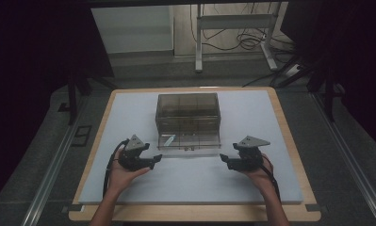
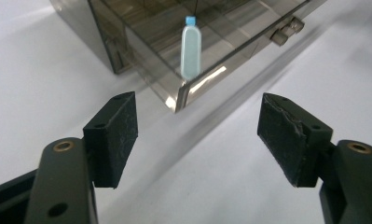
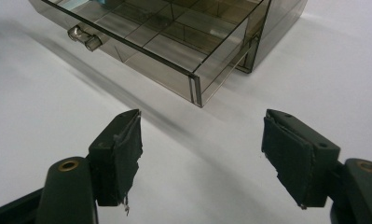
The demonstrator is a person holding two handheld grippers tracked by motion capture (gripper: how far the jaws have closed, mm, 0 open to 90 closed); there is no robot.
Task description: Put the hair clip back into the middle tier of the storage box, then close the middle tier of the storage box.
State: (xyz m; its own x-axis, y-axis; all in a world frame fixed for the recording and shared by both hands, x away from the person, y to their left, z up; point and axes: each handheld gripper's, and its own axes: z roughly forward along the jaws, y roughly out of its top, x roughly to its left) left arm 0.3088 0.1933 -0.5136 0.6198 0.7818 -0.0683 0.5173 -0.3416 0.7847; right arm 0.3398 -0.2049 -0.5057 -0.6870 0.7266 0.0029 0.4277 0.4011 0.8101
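the left gripper point(image 2: 197, 135), jaws wide and empty, is facing the small bottle point(image 2: 191, 46) lying lengthwise ahead in the open drawer point(image 2: 207, 77).

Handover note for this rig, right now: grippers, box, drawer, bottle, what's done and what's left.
Left gripper: open, holding nothing, in front of the drawer's left corner.
Right gripper: open, holding nothing, in front of the drawer's right corner.
Box: smoky clear plastic, at mid-table on the mat.
Drawer: pulled out toward the person, with dividers inside and a small handle at the front.
Bottle: small, blue cap, lying in the drawer's front left compartment.
Done: drawer is open, bottle is inside.
Left: probably either taking the bottle out or pushing the drawer shut; neither gripper touches anything yet.
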